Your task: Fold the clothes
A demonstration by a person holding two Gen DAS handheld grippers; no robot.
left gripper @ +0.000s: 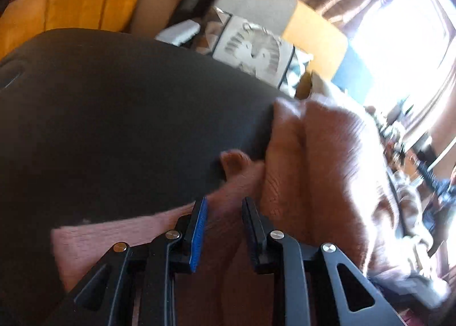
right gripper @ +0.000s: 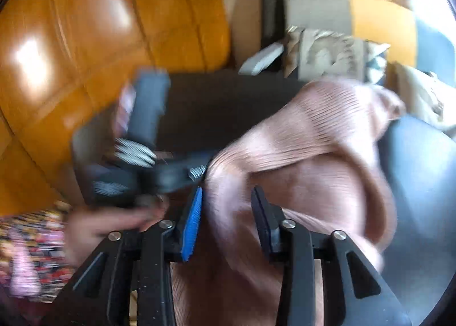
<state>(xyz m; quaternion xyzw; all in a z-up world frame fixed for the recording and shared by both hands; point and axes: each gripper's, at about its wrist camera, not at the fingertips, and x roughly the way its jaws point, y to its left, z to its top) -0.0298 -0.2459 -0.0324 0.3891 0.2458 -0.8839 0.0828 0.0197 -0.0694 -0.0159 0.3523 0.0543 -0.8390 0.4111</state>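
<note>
Between the jaws of your left gripper (left gripper: 223,206), a fold of the pink ribbed knit garment (left gripper: 319,160) rises from below; the jaws stand partly spread with the cloth in the gap, but you cannot tell from this blurred view whether the pads actually press on it. That garment lies bunched across the near right part of the dark matte surface (left gripper: 114,115), its far edge draped over the surface's rim.

From your right wrist view, the same pink garment (right gripper: 307,155) spreads in long ridged folds from the lower middle up toward the right. Your right gripper (right gripper: 226,197) has its jaws partly spread, and pink cloth fills the space between them; the blue pad on the left jaw sits just beside a fold, with no clear pinch visible. The other gripper shows at the left of that view, blurred, held by your hand (right gripper: 114,223) in a patterned multicoloured sleeve (right gripper: 31,251), its tip touching the garment's left edge.

Beyond the surface stand an orange leather sofa (right gripper: 99,40) and a patterned beige cushion (left gripper: 253,50).
</note>
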